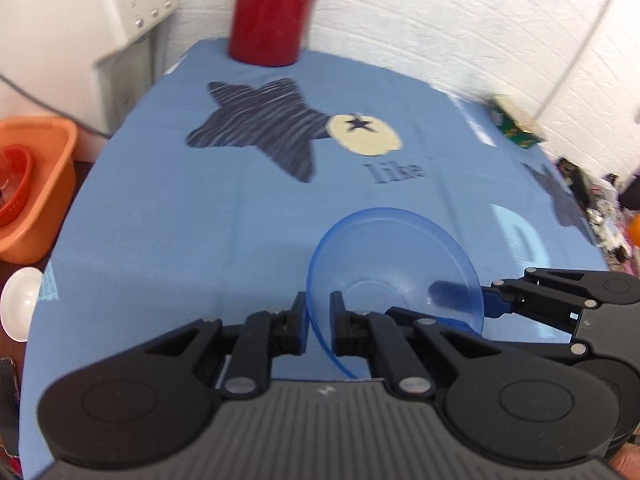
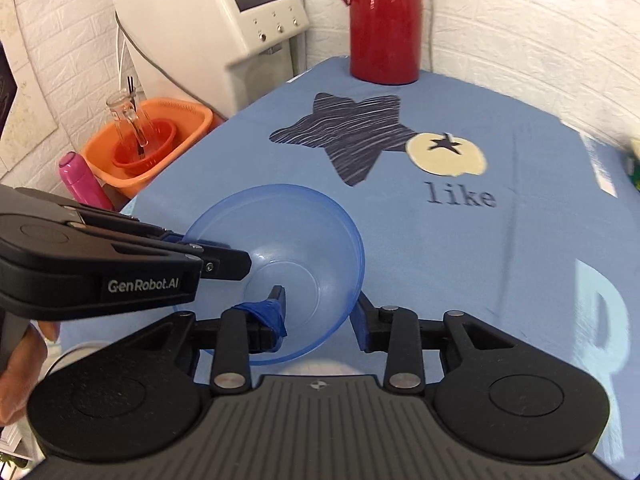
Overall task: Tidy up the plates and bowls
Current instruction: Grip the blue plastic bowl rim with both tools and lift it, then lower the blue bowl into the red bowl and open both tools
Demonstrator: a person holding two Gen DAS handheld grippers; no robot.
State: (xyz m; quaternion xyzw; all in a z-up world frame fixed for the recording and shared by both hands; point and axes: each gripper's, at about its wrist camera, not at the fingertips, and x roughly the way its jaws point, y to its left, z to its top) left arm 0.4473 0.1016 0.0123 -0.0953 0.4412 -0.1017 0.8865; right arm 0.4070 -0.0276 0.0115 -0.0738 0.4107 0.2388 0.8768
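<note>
Left wrist view: both grippers, left gripper (image 1: 319, 320) and right gripper (image 2: 320, 316), have jaws clamped on translucent blue plastic bowl (image 1: 394, 264); white dish (image 1: 20, 304) at nine o'clock remains unsorted.

- The left hand-held gripper (image 1: 319, 312) has its fingers closed on the rim of a translucent blue bowl (image 1: 394, 268), held tilted above the blue-clothed worktop (image 1: 160, 208).
- The right hand-held gripper (image 1: 490, 298) reaches in, one finger inside the bowl.
- A red jug (image 1: 270, 12) stands at the far edge.
</note>
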